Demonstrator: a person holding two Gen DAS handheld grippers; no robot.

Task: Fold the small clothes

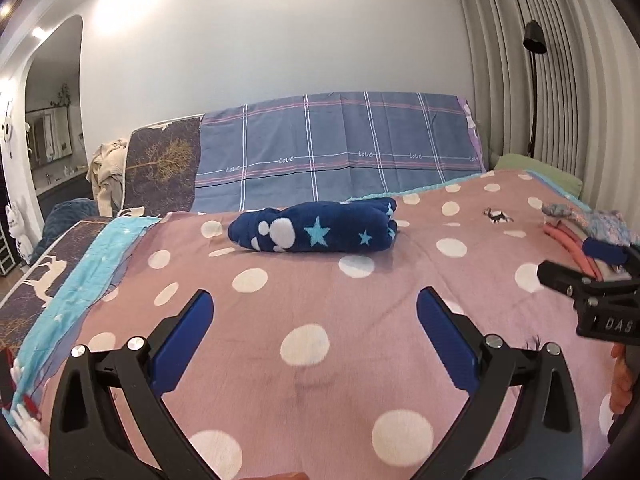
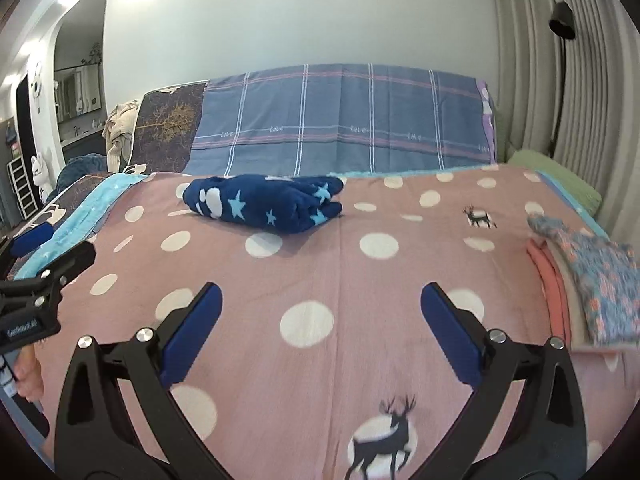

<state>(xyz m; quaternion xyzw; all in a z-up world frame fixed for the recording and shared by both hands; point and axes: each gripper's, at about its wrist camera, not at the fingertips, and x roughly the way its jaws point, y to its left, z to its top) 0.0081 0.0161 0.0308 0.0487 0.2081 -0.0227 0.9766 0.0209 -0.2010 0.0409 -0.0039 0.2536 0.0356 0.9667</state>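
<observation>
Two grippers were held above the bed, and both had their jaws spread wide with nothing between the blue pads. The left gripper (image 1: pixel 314 308) pointed over the pink bedspread (image 1: pixel 304 392) with white dots, and its fingers (image 1: pixel 188 332) did not touch any cloth. The right gripper (image 2: pixel 320 304) stood the same way, jaws apart and empty, over the same bedspread (image 2: pixel 344 272). In the left wrist view the right gripper appeared at the right edge, and in the right wrist view the left gripper appeared at the left edge, so the two were side by side, apart from each other.

The navy blue garment (image 1: pixel 312 230) with light blue stars and white shapes lay folded into a thick bundle on the bedspread, far from both grippers and close to the headboard. The right wrist view showed it (image 2: pixel 264 204) a little left of the middle. A headboard cover (image 1: pixel 340 148) in blue-grey checks stood behind it. On the right side of the bed lay a stack of folded clothes (image 2: pixel 580 292), with a floral piece on top and pink layers under it. A black floor lamp (image 1: pixel 534 80) stood by the grey curtain (image 1: pixel 500 60).
</observation>
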